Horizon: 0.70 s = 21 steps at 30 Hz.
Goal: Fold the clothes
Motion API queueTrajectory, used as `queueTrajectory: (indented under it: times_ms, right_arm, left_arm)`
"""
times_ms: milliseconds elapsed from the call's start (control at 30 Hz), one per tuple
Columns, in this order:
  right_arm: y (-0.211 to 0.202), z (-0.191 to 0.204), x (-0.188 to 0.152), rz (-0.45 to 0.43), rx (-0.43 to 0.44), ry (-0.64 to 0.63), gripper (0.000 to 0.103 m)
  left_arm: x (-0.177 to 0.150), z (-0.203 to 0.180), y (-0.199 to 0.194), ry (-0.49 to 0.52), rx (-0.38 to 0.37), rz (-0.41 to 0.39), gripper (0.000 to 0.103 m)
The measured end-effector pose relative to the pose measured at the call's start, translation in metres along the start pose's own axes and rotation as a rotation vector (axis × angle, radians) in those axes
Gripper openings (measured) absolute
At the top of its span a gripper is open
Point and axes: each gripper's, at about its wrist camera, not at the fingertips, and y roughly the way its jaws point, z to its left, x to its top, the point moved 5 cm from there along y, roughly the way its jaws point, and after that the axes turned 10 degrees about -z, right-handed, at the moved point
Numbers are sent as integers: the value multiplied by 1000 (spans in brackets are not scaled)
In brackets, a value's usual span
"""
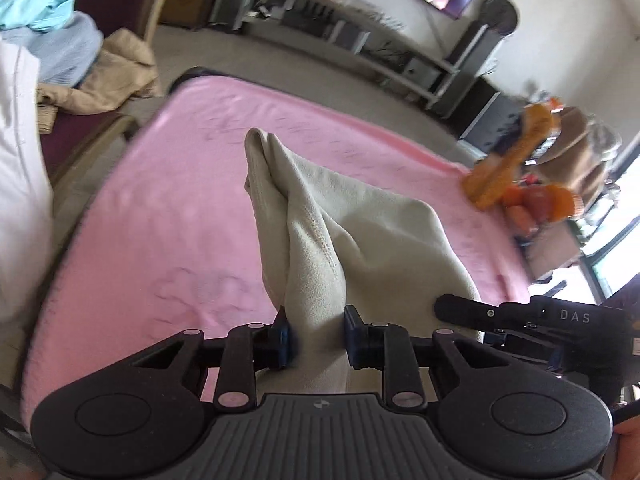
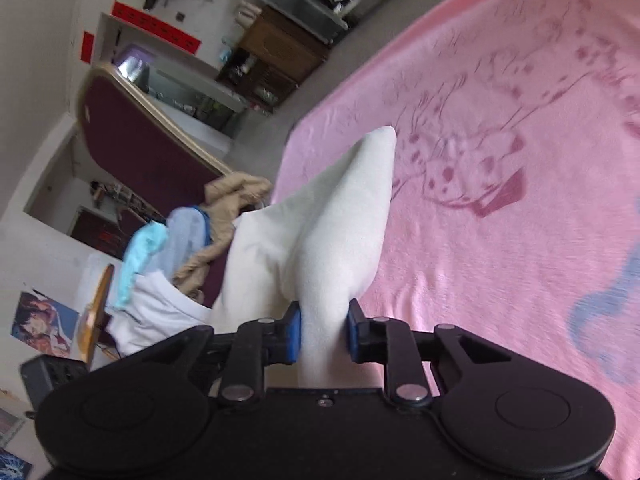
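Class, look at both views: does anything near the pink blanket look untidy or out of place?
Yes. A heap of unfolded clothes, tan, blue and turquoise, lies crumpled on the chair beside the pink blanket. Nothing looks spilled or damaged.

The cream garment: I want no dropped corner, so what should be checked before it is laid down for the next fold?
1. Left gripper shut on the cream garment: ok.
2. Right gripper shut on it: ok.
3. Garment hanging smooth: not ok, bunched between the pads.
4. Pink blanket bare below: ok.
5. Orange toy away from the drop spot: ok, at the blanket's edge.
6. Which garment edges are held: cannot tell.
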Motion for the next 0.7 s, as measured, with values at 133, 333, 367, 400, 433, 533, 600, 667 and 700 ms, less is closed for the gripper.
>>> queueTrajectory:
  times_ms: [133, 333, 367, 400, 433, 533, 600, 667, 700]
  right_arm:
    - [-59, -11, 9, -59, -5, 27, 22]
    - [-150, -47, 26, -175, -32, 76, 22]
    - [-165, -55, 30, -199, -35, 85, 22]
    - [-179, -65, 36, -224, -40, 94, 22]
    - [-193, -75, 43, -249, -43, 103, 22]
    - [-231, -104, 64, -328, -51, 130, 22]
    - [-246, -122, 79, -371, -55, 147, 22]
    - [-259, -143, 93, -408, -61, 171, 22]
    - [-261, -157, 99, -426, -72, 187, 22]
  left_arm:
    - [-13, -47, -9, 10, -83, 0, 24]
    - [-30, -140, 8, 79, -188, 21, 24]
    - [-32, -157, 13, 93, -206, 24, 24]
    - [-34, -175, 19, 107, -223, 26, 24]
    - [-36, -192, 25, 120, -240, 27, 24]
    - [-41, -241, 45, 160, -286, 28, 24]
    - [-47, -269, 61, 173, -314, 32, 24]
    - [-55, -294, 80, 172, -336, 42, 25]
    - [-60, -303, 95, 163, -337, 57, 25]
